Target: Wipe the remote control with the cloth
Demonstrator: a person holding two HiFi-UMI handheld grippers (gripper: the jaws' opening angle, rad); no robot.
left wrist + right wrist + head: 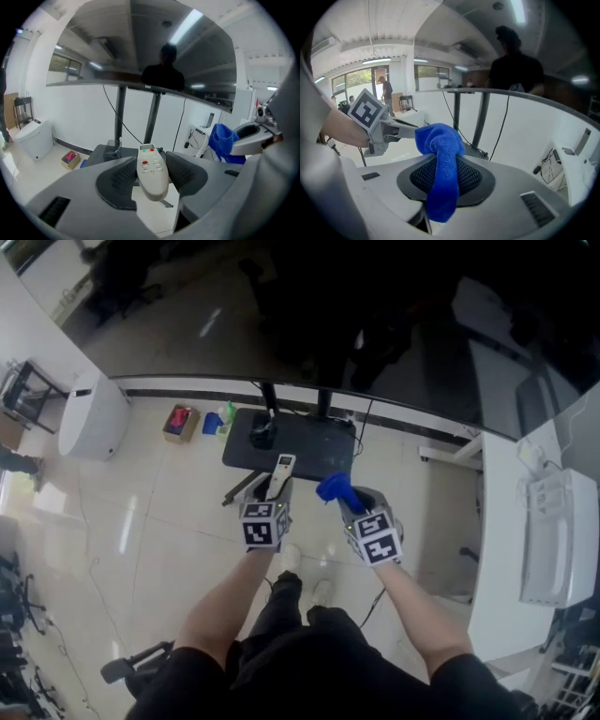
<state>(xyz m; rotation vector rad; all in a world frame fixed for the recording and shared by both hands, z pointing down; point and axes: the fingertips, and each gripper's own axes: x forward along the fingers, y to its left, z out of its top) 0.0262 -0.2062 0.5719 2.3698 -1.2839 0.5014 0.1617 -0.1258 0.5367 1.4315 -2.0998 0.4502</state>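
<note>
The remote (152, 172) is clamped in the left gripper (270, 491), the cloth (439, 140) in the right gripper (351, 501), just apart; wiping needs contact.
</note>
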